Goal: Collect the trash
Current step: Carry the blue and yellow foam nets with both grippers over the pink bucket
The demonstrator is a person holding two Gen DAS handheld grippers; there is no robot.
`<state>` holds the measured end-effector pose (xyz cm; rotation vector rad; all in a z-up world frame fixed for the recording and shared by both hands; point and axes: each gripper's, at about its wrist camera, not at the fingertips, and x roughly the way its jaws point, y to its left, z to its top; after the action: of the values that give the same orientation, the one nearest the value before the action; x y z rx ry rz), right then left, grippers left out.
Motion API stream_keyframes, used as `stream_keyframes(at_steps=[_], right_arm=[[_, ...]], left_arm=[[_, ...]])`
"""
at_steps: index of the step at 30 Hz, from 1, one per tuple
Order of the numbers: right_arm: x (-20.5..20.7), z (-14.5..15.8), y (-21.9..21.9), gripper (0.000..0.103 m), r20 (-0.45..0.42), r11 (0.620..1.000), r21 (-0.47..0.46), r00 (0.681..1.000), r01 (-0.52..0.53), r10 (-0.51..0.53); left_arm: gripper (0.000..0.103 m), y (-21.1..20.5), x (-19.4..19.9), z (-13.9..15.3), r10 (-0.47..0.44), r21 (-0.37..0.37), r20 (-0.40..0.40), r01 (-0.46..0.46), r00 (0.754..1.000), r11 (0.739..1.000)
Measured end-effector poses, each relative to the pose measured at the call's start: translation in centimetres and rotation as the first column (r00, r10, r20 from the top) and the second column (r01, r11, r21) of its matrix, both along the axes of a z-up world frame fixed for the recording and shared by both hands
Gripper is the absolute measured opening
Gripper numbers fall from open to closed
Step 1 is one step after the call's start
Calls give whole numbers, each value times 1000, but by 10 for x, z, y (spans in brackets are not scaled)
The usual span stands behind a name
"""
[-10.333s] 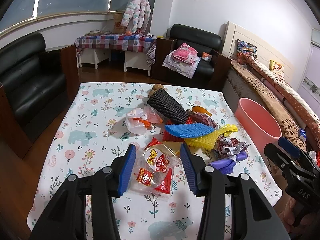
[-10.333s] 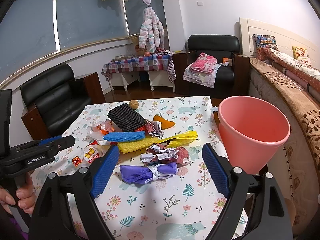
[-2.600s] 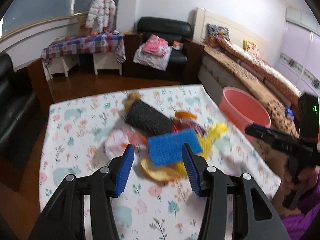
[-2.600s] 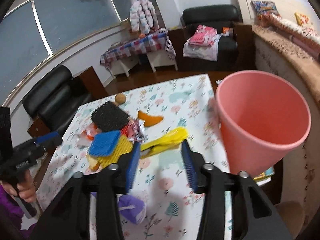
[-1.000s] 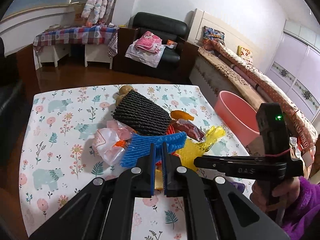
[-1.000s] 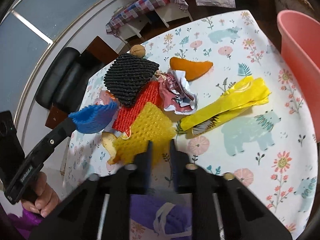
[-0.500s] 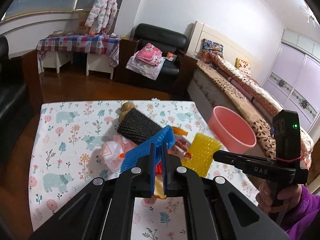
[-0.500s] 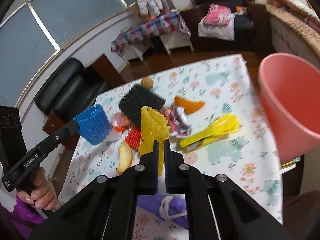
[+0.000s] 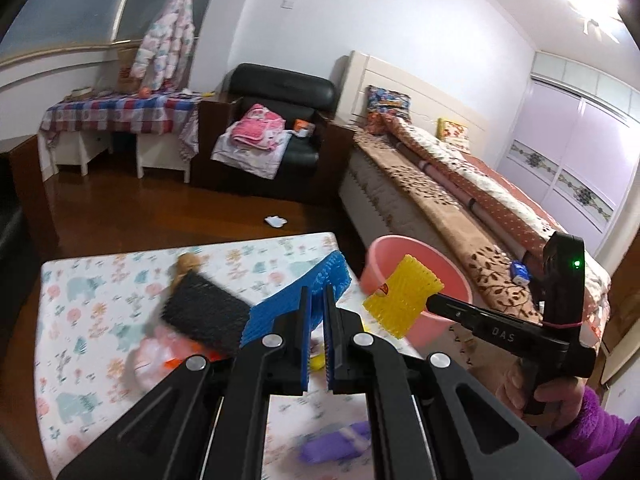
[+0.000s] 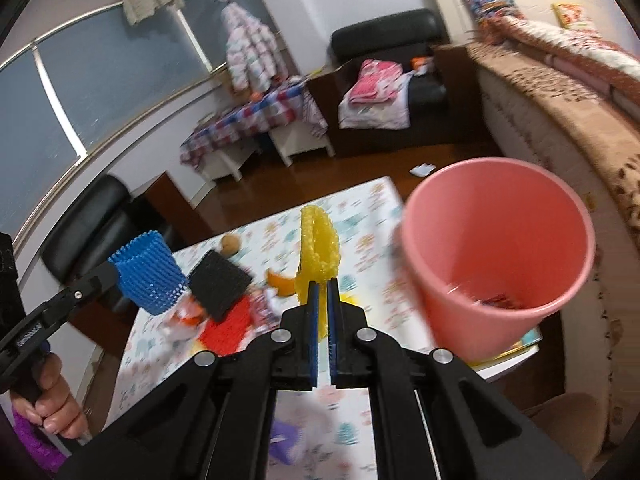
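My left gripper (image 9: 316, 294) is shut on a blue foam net (image 9: 298, 302), lifted above the table; the same blue foam net (image 10: 148, 278) shows at the left of the right wrist view. My right gripper (image 10: 323, 288) is shut on a yellow foam net (image 10: 318, 244), held up left of the pink bin (image 10: 496, 256). In the left wrist view the yellow foam net (image 9: 402, 300) hangs in front of the pink bin (image 9: 420, 264). On the floral table (image 10: 360, 208) lie a black foam net (image 10: 219, 284), a red net (image 10: 226, 330) and an orange peel (image 10: 282, 282).
A purple bag (image 9: 336, 446) lies near the table's front edge. A bed (image 9: 460, 184) runs behind the bin, and a black armchair (image 9: 276, 120) with pink clothes stands at the back. A person's hand in a purple sleeve (image 9: 560, 408) holds the right gripper.
Both grippers have risen with their nets and swung right toward the pink bin. The yellow net now hangs beside the bin's rim; the blue net is lifted clear of the pile.
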<state>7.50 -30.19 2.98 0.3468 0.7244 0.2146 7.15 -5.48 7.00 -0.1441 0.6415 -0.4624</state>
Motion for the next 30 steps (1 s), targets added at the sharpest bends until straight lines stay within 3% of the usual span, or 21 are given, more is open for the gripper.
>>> stream_keyframes(at_steps=[13,21,30], right_arm=[[1,-6,-89,4,43,973,-70,975,220,-217],[11,-22,-111,4,17,966,-63,968,250,-250],[20,-38,-121,4,-14,962,-82,965,261,-263]], left_arm=[[5,-126,46,16,-190,-54,-2,190,982,980],[5,-197,78,-6,-289,-57,-66,286,955,957],[5,-229,108,-41,-289,-35,-143,286,947,957]])
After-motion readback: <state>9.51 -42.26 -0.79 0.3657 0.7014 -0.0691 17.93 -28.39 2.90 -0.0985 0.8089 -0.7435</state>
